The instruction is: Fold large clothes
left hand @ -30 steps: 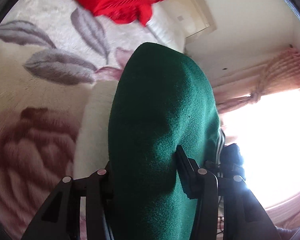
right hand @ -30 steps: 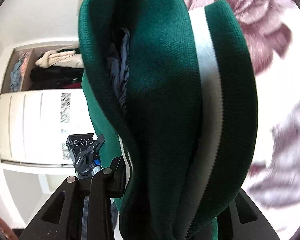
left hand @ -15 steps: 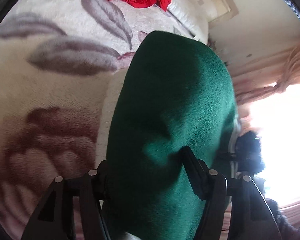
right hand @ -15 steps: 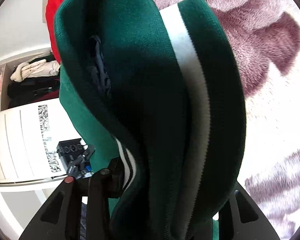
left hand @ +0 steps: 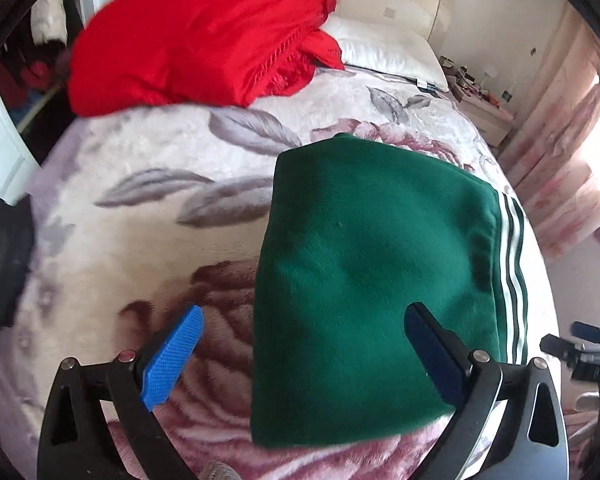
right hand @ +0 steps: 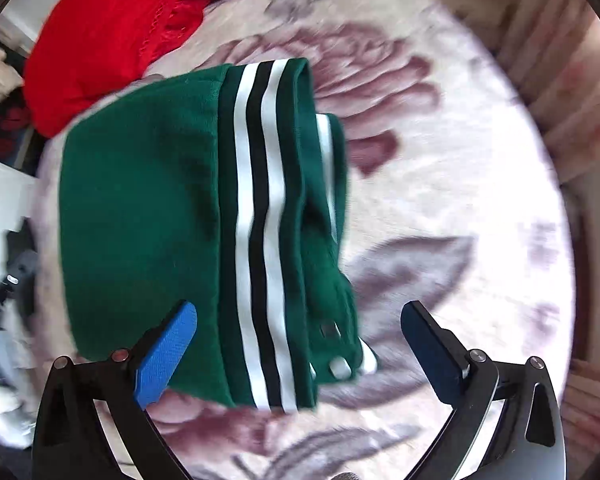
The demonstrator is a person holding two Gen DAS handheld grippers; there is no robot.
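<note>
Green jacket, folded into a thick block, lies on the bed's floral blanket, with its white-and-dark striped band along one edge. In the right wrist view a few pale snap buttons show at the near corner of the fold. The left tool hangs above the jacket's near edge with its jaws spread wide; they have just been opening, and the blue pads touch no cloth. The right tool is likewise wide apart over the striped end, its jaws also just opened, nothing clamped between them. A red garment sits heaped farther up the bed, beside a white pillow. Pink curtains hang past the bed's far side.
</note>
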